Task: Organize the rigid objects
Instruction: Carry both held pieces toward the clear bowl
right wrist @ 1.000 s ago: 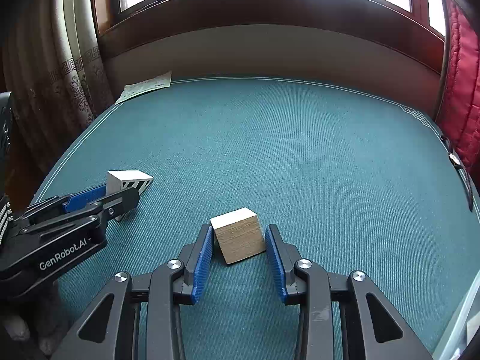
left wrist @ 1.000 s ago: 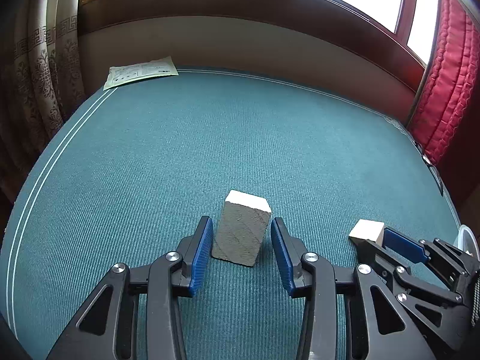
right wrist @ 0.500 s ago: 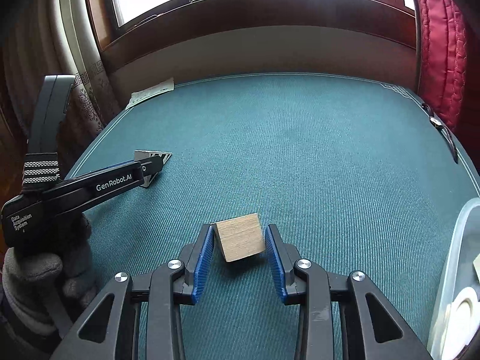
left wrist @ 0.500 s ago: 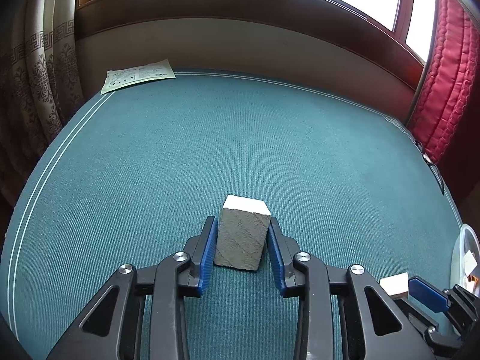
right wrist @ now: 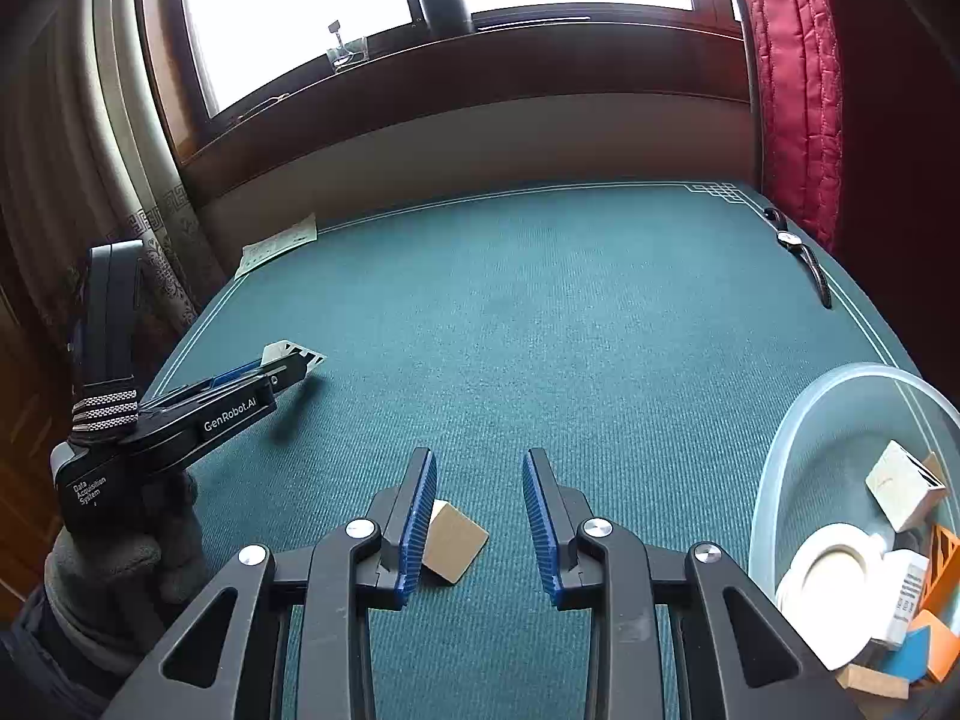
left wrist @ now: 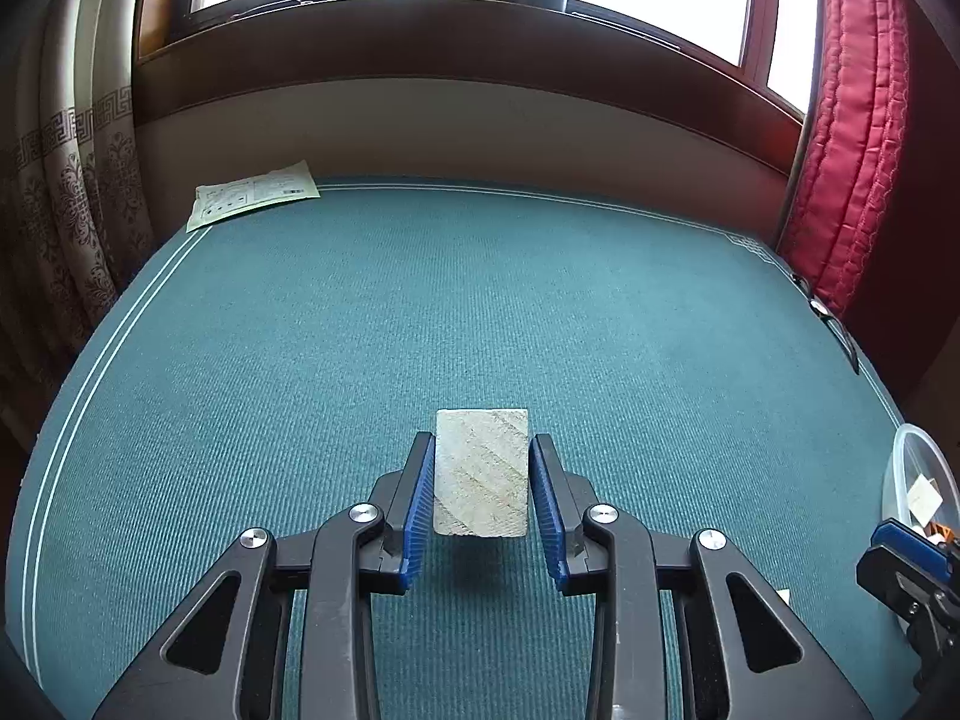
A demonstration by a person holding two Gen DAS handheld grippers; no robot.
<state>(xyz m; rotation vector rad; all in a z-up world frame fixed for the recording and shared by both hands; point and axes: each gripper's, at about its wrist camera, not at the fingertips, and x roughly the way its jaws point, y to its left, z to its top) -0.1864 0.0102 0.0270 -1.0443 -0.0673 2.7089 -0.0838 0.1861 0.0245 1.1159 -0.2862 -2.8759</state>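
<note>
Looking along the left claw [left wrist: 480, 441], we see its blue pads pinching a pale block [left wrist: 481, 471] on both sides. The block stands upright and clear of the green surface [left wrist: 480, 300], with a shadow under it, near the front edge. A gloved hand [right wrist: 114, 564] carries this claw; the sleeve behind it runs out of the picture.

The right claw [right wrist: 477, 456] is closing, yet its pads stand apart. A tan block [right wrist: 454, 540] sits tilted between them, low down, touching only the pad on the left of the view, with a clear gap to the other. We cannot tell whether it hangs there or lies on the surface, and the finger hides part of it. From the left wrist view, only the tip of this claw shows, cut off at the lower right corner.

At the right edge of the surface a clear bowl [right wrist: 780, 468] is cropped by the frame. We make out a wooden block, a white ring and orange and blue pieces inside it; the rest is too jumbled to name.

A printed sheet [left wrist: 252, 201] overhangs the far left corner, its print too small to read. A watch [right wrist: 798, 246] lies along the right edge near the far corner.
</note>
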